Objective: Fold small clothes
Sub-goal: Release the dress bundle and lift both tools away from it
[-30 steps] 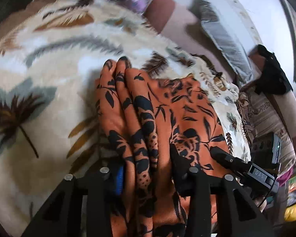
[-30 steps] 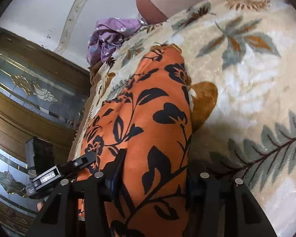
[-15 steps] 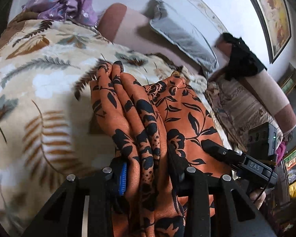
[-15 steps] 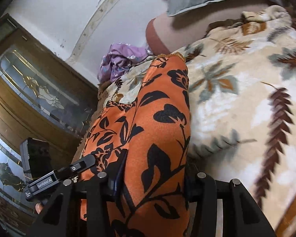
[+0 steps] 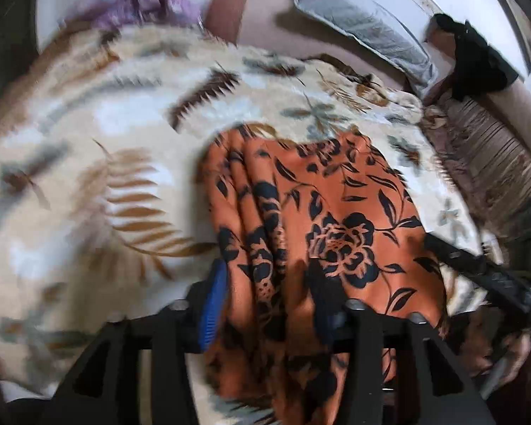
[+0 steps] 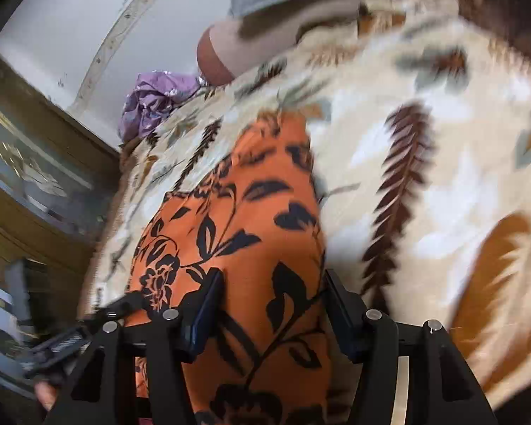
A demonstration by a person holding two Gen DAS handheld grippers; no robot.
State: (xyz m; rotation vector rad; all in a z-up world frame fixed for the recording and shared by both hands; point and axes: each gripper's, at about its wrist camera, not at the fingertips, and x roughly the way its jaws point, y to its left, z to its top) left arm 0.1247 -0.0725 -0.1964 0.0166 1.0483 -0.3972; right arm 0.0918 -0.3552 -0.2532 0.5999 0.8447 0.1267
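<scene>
The orange floral garment (image 5: 322,219) is lying bunched on the leaf-print blanket (image 5: 88,148), running between both sets of jaws; the left gripper (image 5: 269,304) and right gripper (image 6: 272,304) have just been opening, pads now standing off the cloth; it is looking thin, limp and light, likely slippery, best pinched at a hem or corner; motion blur is hiding its edges and its near end is cut off.

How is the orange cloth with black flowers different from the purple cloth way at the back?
The orange cloth is bright orange with black leaves and flowers; the purple cloth is pale lilac with a faint pattern. The orange cloth is spread out on the blanket close to both grippers; the purple cloth sits crumpled in a heap at the blanket's far edge. Both are soft fabric.
</scene>
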